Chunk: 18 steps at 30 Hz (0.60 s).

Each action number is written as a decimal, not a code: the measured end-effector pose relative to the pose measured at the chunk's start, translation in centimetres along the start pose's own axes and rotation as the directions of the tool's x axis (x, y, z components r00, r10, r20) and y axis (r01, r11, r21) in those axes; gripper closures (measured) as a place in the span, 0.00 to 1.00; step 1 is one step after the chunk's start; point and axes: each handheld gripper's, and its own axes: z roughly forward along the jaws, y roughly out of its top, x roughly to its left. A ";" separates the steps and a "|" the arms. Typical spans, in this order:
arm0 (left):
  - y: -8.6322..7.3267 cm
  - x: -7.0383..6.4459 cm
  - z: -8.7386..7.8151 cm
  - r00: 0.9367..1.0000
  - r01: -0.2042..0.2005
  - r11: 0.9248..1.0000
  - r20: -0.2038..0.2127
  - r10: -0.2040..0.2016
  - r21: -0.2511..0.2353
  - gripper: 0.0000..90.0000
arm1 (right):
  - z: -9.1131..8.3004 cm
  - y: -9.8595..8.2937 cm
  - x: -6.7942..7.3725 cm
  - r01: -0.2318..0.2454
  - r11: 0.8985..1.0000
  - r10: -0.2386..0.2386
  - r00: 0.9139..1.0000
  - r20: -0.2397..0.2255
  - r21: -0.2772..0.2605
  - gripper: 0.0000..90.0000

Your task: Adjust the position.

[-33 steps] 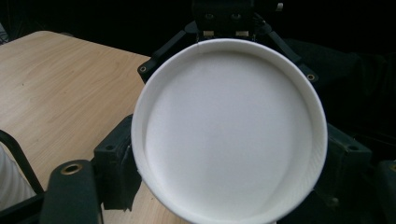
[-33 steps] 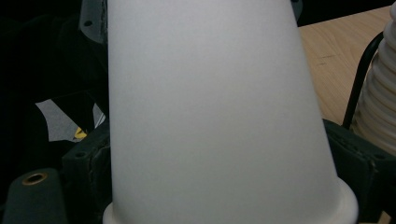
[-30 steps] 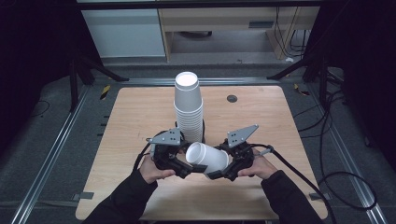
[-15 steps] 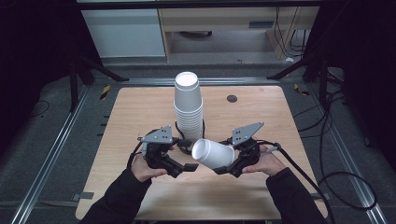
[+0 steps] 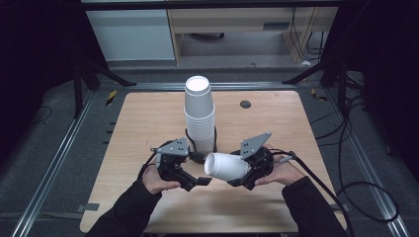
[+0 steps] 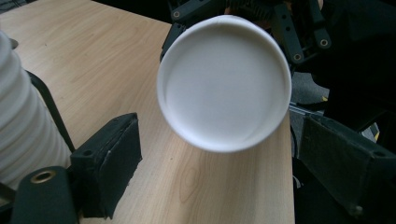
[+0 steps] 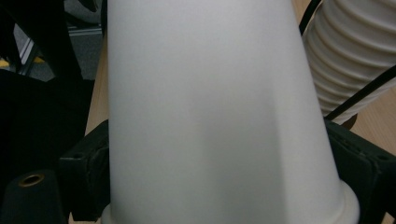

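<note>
A tall stack of upturned white paper cups (image 5: 199, 116) stands at the middle of the wooden table (image 5: 276, 128). My right gripper (image 5: 242, 175) is shut on a single white cup (image 5: 225, 166), held on its side above the table with its closed base toward the left. In the right gripper view the cup (image 7: 210, 107) sits between both jaws, with the stack (image 7: 350, 60) at the upper right. My left gripper (image 5: 197, 181) is open just left of the cup. Its view faces the cup's round base (image 6: 224, 84), which is apart from both jaws, and the stack (image 6: 18, 121) is at its left.
A small dark round disc (image 5: 245, 104) lies on the table behind the stack to the right. Black cables (image 5: 346, 163) trail off the table's right side onto the floor. Metal rails (image 5: 64, 153) run along both sides, and cabinets (image 5: 133, 34) stand beyond the far edge.
A second ago both grippers were close together at the cup. The left gripper has drawn back to the left, and the cup has stayed in the right gripper, shifted slightly right.
</note>
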 end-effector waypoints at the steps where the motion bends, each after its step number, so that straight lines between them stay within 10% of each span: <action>1: 0.0 0.0 0.0 1.000 0.000 1.000 0.000 0.000 0.000 0.13 | 0.0 0.0 0.0 0.000 1.000 0.000 1.000 0.000 0.000 0.12; 18: 0.3 -0.2 2.1 0.999 -0.001 0.998 0.033 0.000 0.058 0.18 | 2.2 0.6 0.5 0.031 0.998 -0.028 0.998 -0.056 0.051 0.12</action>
